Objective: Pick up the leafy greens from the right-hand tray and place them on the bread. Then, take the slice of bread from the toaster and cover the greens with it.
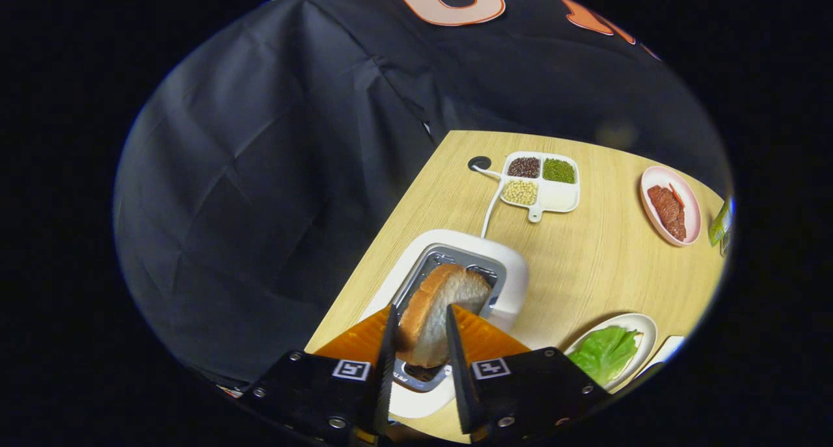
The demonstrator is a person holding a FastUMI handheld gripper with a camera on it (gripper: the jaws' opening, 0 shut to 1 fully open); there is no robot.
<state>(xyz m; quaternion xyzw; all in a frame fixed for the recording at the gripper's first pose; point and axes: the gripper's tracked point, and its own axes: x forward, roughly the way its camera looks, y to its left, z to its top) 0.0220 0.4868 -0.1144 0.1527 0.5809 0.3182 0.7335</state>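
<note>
A slice of bread (437, 307) with a brown crust stands upright between my fingers, partly risen out of the slot of the white toaster (511, 284). My gripper (420, 310) is shut on it, one finger pressing each flat side. Its lower end is still over the slot. To the right of the fingers, the leafy greens (605, 352) lie on a white oval plate (647, 330). I cannot tell what is under the greens.
Beyond the toaster sits a white divided dish (559, 196) of beans and grains, with the toaster's white cable (489, 209) running to a hole in the wooden table (599, 265). A pink plate (691, 203) with meat slices is further right. The table's edge runs close along the toaster's left side.
</note>
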